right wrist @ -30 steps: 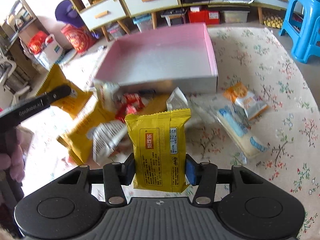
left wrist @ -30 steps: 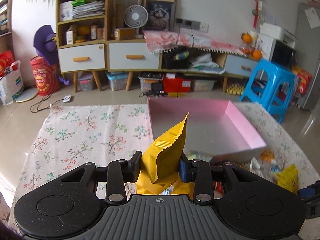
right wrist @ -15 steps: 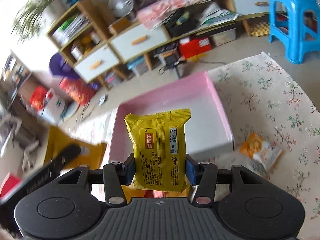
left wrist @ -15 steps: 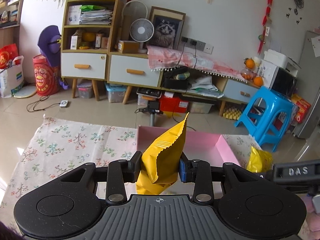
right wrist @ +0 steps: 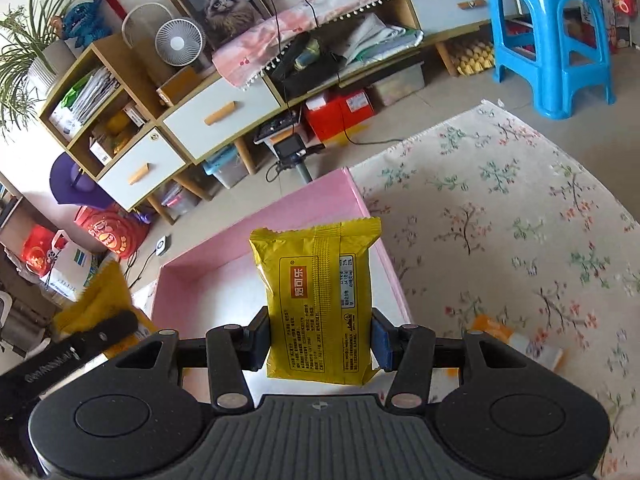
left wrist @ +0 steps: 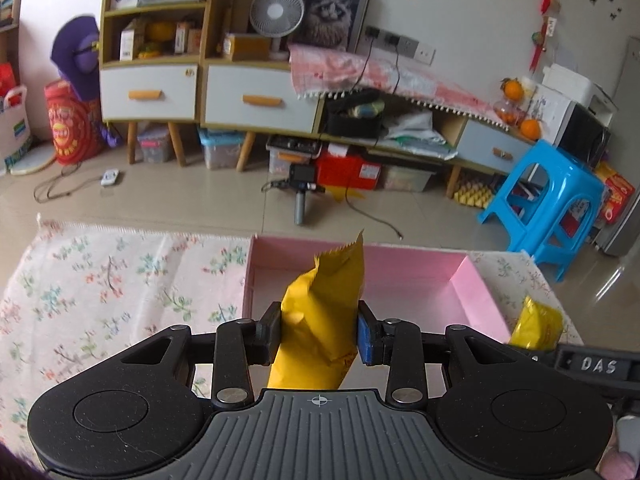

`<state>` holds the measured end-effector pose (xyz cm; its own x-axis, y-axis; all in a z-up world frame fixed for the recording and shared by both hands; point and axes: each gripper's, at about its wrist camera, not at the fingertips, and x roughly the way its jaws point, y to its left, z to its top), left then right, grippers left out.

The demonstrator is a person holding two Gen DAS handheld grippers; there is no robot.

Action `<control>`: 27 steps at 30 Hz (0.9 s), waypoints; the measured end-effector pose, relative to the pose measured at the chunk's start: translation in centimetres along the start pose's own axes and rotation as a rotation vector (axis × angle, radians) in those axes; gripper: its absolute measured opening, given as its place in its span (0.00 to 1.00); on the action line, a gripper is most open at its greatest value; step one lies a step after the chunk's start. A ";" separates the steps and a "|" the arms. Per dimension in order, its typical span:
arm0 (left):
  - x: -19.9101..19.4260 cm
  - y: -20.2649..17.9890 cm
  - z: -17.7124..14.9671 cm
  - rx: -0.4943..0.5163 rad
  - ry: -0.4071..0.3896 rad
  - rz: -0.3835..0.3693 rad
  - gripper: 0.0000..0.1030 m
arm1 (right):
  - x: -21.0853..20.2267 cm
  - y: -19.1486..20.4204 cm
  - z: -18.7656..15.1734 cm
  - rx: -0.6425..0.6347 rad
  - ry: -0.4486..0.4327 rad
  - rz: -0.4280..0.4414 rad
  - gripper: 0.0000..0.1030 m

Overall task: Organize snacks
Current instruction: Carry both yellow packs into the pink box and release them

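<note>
Both grippers, left [left wrist: 319, 337] and right [right wrist: 320, 338], clamp crinkly yellow foil snack packets [left wrist: 320, 320] [right wrist: 318, 300] above an open pink cardboard box [left wrist: 476, 294]. It rests on a floral-print cloth [right wrist: 500, 208] over beige floor tiles [left wrist: 192, 204], facing a wooden sideboard [left wrist: 224, 92]

Floral cloth [right wrist: 500, 208] spread over the tiled floor [left wrist: 168, 204].
Bearing a shallow pink box [left wrist: 476, 292] at its far edge; beside the box's right side, an orange-and-white snack packet [right wrist: 516, 338].
</note>
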<state>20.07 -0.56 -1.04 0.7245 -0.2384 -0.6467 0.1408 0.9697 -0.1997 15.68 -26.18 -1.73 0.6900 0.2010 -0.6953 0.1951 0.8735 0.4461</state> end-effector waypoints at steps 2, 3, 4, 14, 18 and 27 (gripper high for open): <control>0.7 0.4 -0.5 -0.023 0.020 -0.007 0.33 | 0.3 0.0 0.0 -0.015 -0.006 -0.001 0.37; 1.0 0.6 -0.8 -0.033 0.025 -0.011 0.33 | 0.5 0.0 0.0 -0.022 -0.005 -0.005 0.37; 1.3 0.8 -1.1 -0.037 0.026 -0.013 0.33 | 0.8 0.0 -0.1 -0.027 -0.001 -0.011 0.37; 3.2 1.5 -1.6 -0.072 0.063 -0.009 0.33 | 2.7 0.2 -0.8 -0.050 0.056 -0.062 0.41; 3.3 1.4 -1.6 -0.074 0.058 -0.004 0.41 | 2.5 0.2 -0.9 -0.051 0.054 -0.053 0.54; 1.5 0.9 -1.3 -0.036 0.002 0.014 0.80 | 1.2 1.1 -0.4 -0.058 0.028 -0.051 0.78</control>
<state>20.37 -0.14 -3.17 0.7249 -0.2249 -0.6511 0.1060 0.9704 -0.2172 16.45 -24.86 -2.30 0.6601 0.1673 -0.7324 0.1880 0.9071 0.3766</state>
